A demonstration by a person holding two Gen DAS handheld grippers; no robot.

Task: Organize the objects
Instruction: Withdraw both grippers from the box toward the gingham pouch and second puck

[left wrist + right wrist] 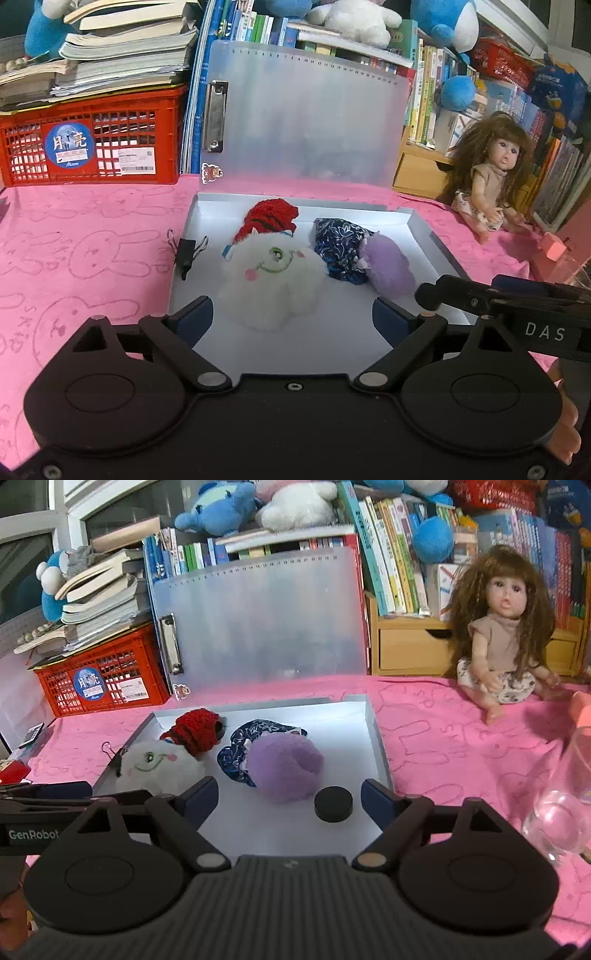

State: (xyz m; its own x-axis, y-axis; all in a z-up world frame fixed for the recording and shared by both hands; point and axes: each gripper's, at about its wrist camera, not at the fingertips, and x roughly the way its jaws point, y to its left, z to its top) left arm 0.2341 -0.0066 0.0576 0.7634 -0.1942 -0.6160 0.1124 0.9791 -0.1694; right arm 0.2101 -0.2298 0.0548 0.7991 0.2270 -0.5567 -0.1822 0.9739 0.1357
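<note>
A shallow white box [421,225] [373,720] lies open on the pink cloth. In it are a white plush face [273,273] [155,762], a red knitted piece [271,218] [197,725], a dark blue patterned cloth [338,243] [236,738], a purple plush [388,264] [284,766] and a black round puck [332,804]. My left gripper [293,317] is open and empty, just in front of the white plush. My right gripper [290,797] is open and empty, over the box's near part, with the puck between its fingers' line.
A black binder clip [186,251] hangs on the box's left wall. A frosted clipboard [306,110] leans behind. A red crate [92,144] under books stands left. A doll [487,177] [502,638] sits right. A clear glass [561,805] stands near right.
</note>
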